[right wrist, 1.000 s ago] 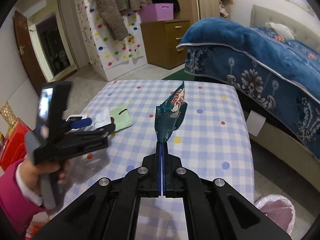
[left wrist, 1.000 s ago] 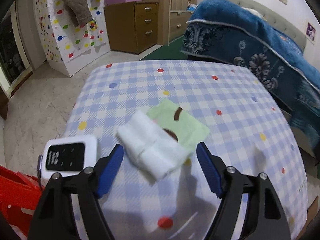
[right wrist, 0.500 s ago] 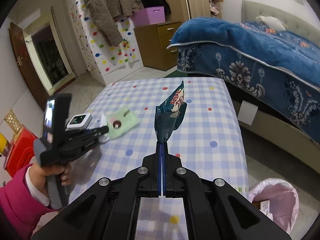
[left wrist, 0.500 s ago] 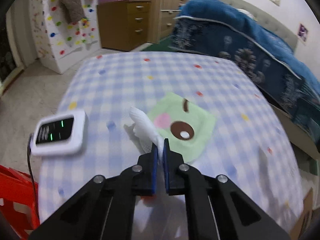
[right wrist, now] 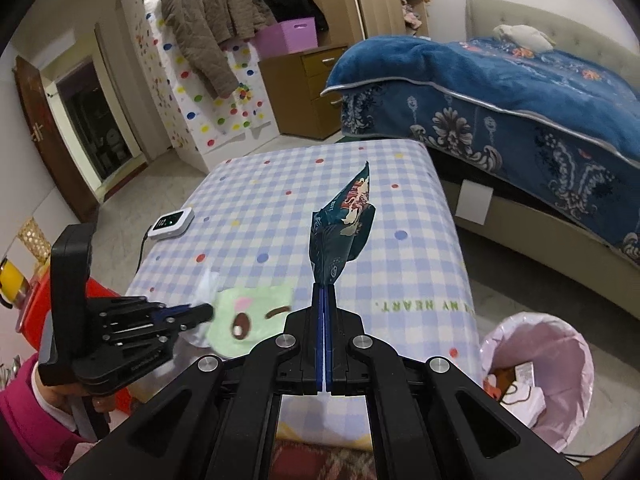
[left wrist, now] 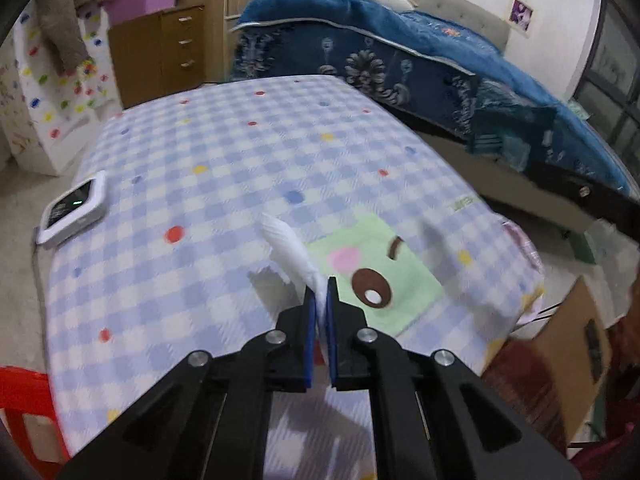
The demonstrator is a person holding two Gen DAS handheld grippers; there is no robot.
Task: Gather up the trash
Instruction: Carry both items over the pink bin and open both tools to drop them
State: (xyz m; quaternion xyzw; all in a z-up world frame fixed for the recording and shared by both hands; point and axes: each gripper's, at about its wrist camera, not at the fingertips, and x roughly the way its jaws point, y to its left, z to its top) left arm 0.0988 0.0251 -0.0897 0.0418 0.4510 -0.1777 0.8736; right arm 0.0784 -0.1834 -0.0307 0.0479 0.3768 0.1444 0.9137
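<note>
Bottom of the left wrist view: the left gripper (left wrist: pixel 321 292) is clamped tight on a white crumpled tissue (left wrist: pixel 289 246), which pokes up past the 2 blue pads toward the frame's center. Just right of it, a green cartoon napkin (left wrist: pixel 372 276) lies flat on the checkered tablecloth (left wrist: pixel 224 152). In the right wrist view, the right gripper (right wrist: pixel 324 292) is pinched on a dark teal snack wrapper (right wrist: pixel 340 232) standing up mid-frame. Lower right there sits a pink-lined trash bin (right wrist: pixel 536 372) on the floor. A white gadget (right wrist: pixel 171 222) rests farther back, left edge of the table.
</note>
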